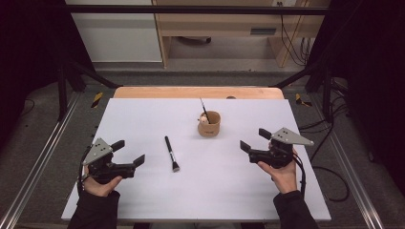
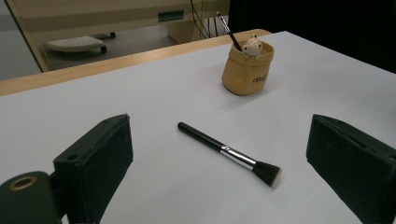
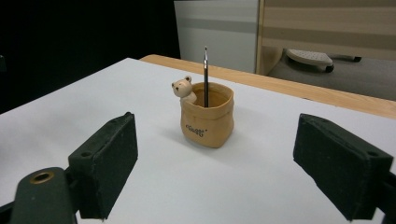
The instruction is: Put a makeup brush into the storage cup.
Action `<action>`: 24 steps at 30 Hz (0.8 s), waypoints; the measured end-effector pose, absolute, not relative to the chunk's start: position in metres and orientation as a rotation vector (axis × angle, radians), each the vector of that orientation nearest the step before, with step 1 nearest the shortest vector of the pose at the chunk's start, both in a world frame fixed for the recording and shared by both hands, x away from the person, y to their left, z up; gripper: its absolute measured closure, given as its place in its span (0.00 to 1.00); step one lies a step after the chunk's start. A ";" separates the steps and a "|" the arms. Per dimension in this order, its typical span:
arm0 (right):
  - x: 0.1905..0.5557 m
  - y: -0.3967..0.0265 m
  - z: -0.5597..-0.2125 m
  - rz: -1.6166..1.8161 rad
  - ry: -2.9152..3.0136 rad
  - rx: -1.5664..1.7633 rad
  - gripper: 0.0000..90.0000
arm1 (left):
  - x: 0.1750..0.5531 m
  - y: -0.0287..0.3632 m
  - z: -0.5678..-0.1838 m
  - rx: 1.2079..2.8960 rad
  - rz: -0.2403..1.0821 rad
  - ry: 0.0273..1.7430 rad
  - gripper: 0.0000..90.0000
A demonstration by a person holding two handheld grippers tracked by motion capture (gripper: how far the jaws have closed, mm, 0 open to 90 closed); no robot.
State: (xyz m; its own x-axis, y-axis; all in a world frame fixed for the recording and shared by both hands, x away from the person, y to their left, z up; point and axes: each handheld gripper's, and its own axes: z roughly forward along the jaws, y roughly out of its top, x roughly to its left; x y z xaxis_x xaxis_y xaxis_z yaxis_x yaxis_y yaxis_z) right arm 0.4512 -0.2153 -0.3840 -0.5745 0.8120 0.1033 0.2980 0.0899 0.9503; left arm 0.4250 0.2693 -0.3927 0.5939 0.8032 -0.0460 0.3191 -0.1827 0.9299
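Note:
A small tan cup [image 1: 209, 124] with a little bear figure on its rim stands near the middle of the white table [image 1: 143, 119]; a thin black stick [image 1: 204, 109] leans out of it. A black-handled makeup brush [image 1: 171, 153] lies flat to the cup's left, bristles toward me. My left gripper [image 1: 128, 151] rests at the left, open, with the brush [image 2: 231, 155] lying on the table beyond its jaws. My right gripper [image 1: 251, 140] hovers at the right, open and holding nothing, facing the cup [image 3: 207, 115].
A wooden strip [image 1: 198, 92] runs along the table's far edge. Beyond it are grey floor, a wooden desk and cables. Dark frame posts stand at both sides.

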 end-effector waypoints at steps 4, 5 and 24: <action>0.443 -0.224 -0.388 1.482 1.893 1.089 0.11 | 0.425 0.270 -0.393 1.758 0.569 0.923 0.07; 0.441 -0.225 -0.388 1.480 1.891 1.096 0.11 | 0.425 0.270 -0.393 1.757 0.569 0.924 0.07; 0.420 -0.246 -0.404 1.444 1.892 1.146 0.03 | 0.424 0.271 -0.392 1.747 0.570 0.925 0.07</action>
